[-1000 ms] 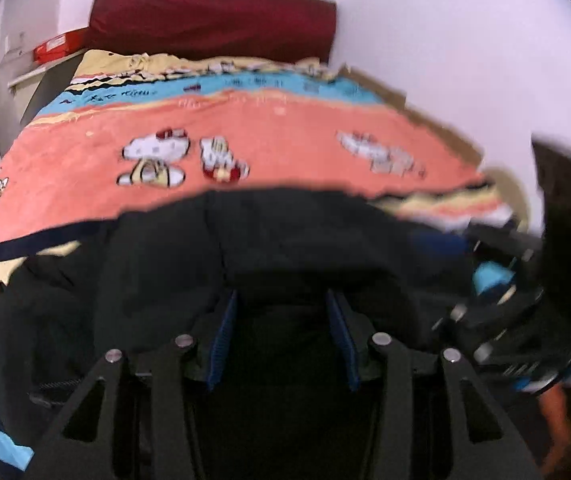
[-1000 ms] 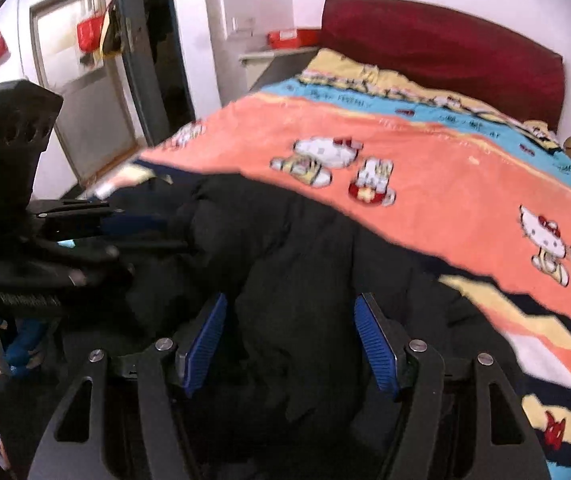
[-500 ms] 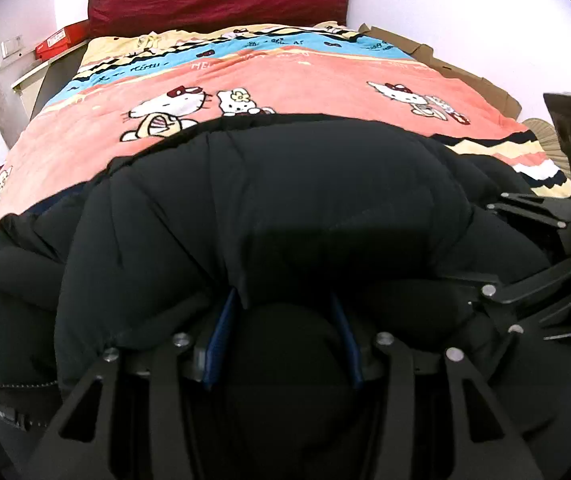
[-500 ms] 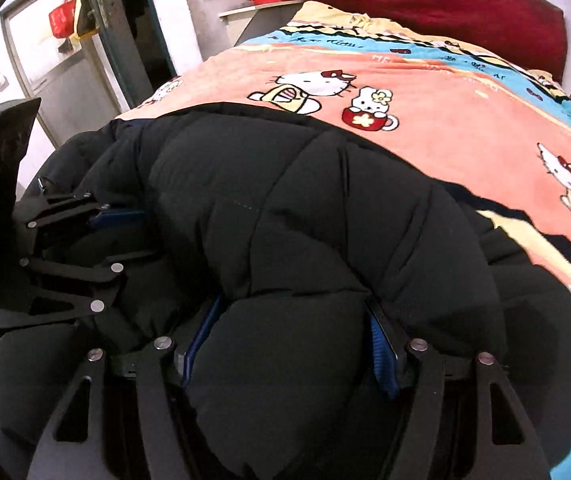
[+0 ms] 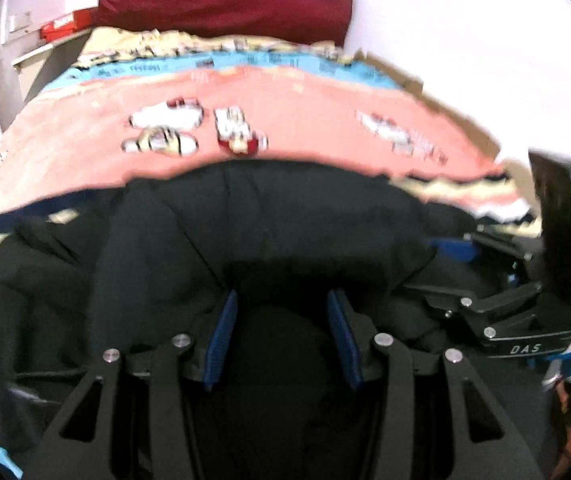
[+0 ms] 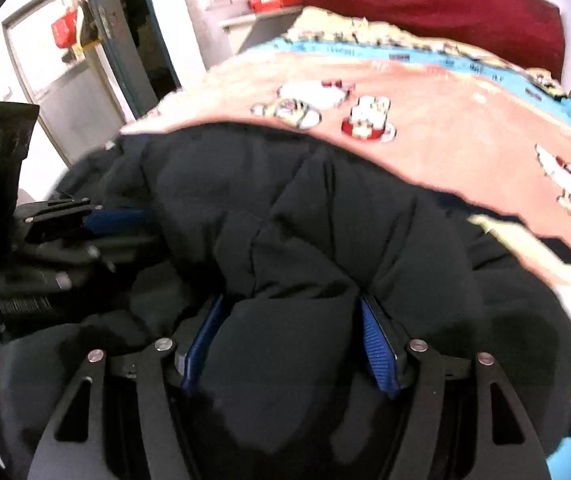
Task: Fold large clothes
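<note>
Two grippers: I have both at the near edge of the bed, side by side, each biting into the same jacket.
Door (image 6: 121,36): far left in my right wrist view, a dark door standing open beside a white wall.
Left gripper (image 5: 281,340): about half open, with a thick fold of black padding bunched between the blue pads (image 5: 221,340); the cloth fills the gap and I read it as gripped.
Jacket (image 5: 269,216): a black quilted jacket, heaped on the near end of the bed and bulging up in front of both cameras; it covers the near stripes of the blanket.
Right gripper (image 6: 289,344): a little wider apart than the left, its pads (image 6: 377,352) pressed against a puffy roll of the jacket that swells out past them.
Blanket (image 5: 293,120): salmon pink with cartoon cat prints, a blue band and a yellow band further back; it lies flat beyond the jacket.
Headboard (image 6: 437,0): dark red, at the far end against the white wall.
Blur: both views are smeared, so I cannot make out fine seams.
</note>
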The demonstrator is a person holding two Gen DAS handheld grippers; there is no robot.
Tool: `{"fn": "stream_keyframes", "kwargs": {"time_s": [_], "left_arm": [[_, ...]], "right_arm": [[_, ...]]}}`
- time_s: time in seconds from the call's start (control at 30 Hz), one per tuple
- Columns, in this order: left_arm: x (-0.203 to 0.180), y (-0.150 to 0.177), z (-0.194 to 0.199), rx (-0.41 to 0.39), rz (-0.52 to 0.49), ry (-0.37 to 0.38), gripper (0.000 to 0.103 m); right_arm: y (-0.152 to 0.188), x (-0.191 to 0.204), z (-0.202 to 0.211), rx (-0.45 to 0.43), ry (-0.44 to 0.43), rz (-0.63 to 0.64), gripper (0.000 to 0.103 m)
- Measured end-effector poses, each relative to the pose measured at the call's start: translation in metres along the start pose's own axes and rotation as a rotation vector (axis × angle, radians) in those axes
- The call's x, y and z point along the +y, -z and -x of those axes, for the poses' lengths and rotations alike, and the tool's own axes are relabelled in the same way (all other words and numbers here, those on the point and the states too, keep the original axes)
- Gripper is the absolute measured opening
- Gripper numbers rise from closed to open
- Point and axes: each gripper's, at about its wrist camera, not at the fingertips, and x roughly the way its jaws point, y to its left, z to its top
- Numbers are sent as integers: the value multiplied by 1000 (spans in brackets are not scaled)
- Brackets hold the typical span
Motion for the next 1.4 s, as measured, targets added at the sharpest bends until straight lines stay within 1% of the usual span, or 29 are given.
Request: {"fn": "stream_keyframes", "kwargs": {"time_s": [0.03,0.1,0.17,0.2,0.3,0.4,0.47,0.57,0.67,0.73,0.8,0.87,0.97,1.07,1.2,1.27,1.4], "left_arm": [[2,-6,5,-14,5,0,45],[2,-21,6,-30,-7,-23,45],[1,-31,-5,-18,-27,-59,45],[1,-33,-12,-9,-30,-65,45],[-1,-32,-32,4,-59,-97,45],[2,-26,-47,27,-65,-105,46],[0,-19,-57,45,-95,-136,46],[4,-14,-65,54,-77,-137,46],[0,-16,-67,82,-95,-165,46],[-3,-20,-59,87,-97,-166,46],[-5,-24,-38,71,-80,-144,46],[-7,-25,-11,34,-59,-126,45],[-15,-24,21,7,-38,-91,45],[-37,-16,48,-2,-76,-76,45],[-58,-2,57,19,-90,-63,46],[-62,6,53,35,-84,-64,46],[-59,16,43,64,-55,-68,46]], "right_arm": [[-4,-2,9,-26,-1,-2,66],[-15,-7,21,-74,6,-13,66],[-27,-13,23,-106,28,-27,69],[-31,-17,20,-111,33,-34,71],[-33,-23,1,-90,38,-51,72],[-27,-23,-21,-49,46,-45,73],[-24,-22,-35,-15,57,-34,73],[-15,-28,-46,-14,58,-58,74],[-15,-26,-48,-2,76,-52,74],[-17,-24,-41,0,89,-49,73],[-18,-21,-25,-10,92,-55,73],[-17,-17,1,-45,90,-46,73],[-11,-11,42,-93,67,-46,73],[-5,1,78,-124,44,-25,73],[5,18,99,-122,31,3,73],[11,24,97,-105,30,15,73],[19,29,83,-63,38,33,73]]}}
